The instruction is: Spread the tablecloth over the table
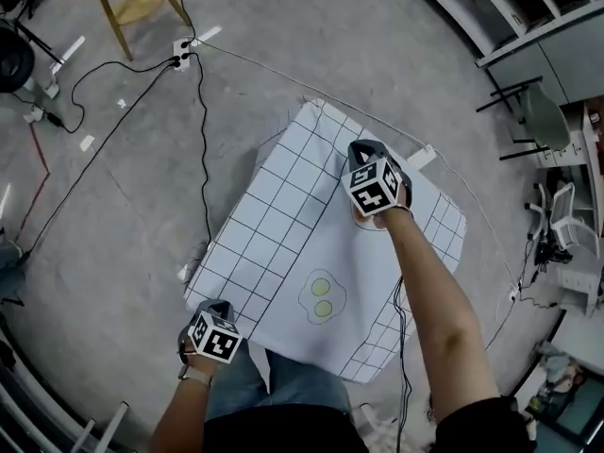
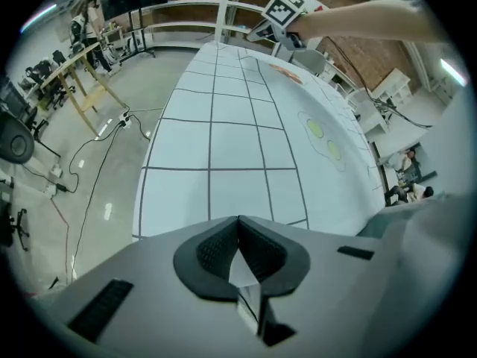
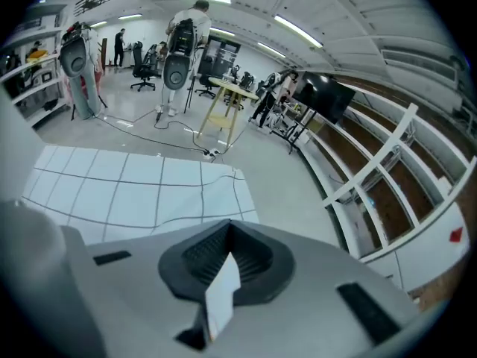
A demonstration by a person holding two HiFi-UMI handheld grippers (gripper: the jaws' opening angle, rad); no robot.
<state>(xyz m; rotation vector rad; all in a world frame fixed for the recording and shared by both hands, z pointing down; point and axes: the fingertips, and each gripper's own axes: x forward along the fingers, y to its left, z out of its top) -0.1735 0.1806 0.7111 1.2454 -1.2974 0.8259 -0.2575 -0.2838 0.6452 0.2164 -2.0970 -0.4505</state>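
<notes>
The white fabric tablecloth [image 1: 283,215] with dark grid lines and a pair of yellow-green ovals lies over the surface and hides it completely, with grey concrete floor [image 1: 283,55] all around. The left gripper [image 2: 240,253] is closed on a sliver of the tablecloth at the near left corner. The right gripper [image 3: 223,263] is closed on a white fold of it toward the far right side.

The job now looks like evening out the drape. Pull the two pinched points gently apart so the fabric goes taut without sliding off the far edge. A long line runs from beside the right gripper down toward the near edge. It may be a crease or an overlap, so draw across it, not along it. Lower each edge before letting go, so the overhang matches on all sides.
</notes>
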